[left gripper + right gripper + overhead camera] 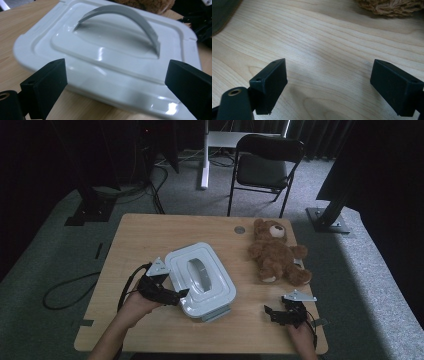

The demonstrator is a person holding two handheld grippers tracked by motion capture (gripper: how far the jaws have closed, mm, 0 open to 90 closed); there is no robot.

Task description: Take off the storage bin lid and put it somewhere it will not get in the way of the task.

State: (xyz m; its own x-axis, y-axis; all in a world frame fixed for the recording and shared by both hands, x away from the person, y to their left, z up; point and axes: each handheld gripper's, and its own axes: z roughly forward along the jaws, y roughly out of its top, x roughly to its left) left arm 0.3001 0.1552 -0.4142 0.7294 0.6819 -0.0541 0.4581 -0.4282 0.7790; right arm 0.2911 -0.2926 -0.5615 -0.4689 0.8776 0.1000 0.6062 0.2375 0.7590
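Left gripper (115, 82): jaws spread wide, empty, at the near left edge of the box; also seen from above (182, 295).
White lidded box (200, 279): lies flat at the middle of the wooden table (150, 227), grey arched handle (125, 15) on its lid.
Right gripper (328, 85): jaws parted, holding nothing, low over bare wood at the table's near right (270, 312).
Brown teddy bear (277, 252): lies right of the box, apart from it, beyond the right gripper.
Black folding chair (265, 165): on the carpet past the table's far edge.

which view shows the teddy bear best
The high view: the whole teddy bear lies on the table's right side. The left gripper view catches brown fur behind the white box; the right gripper view, a furry edge.
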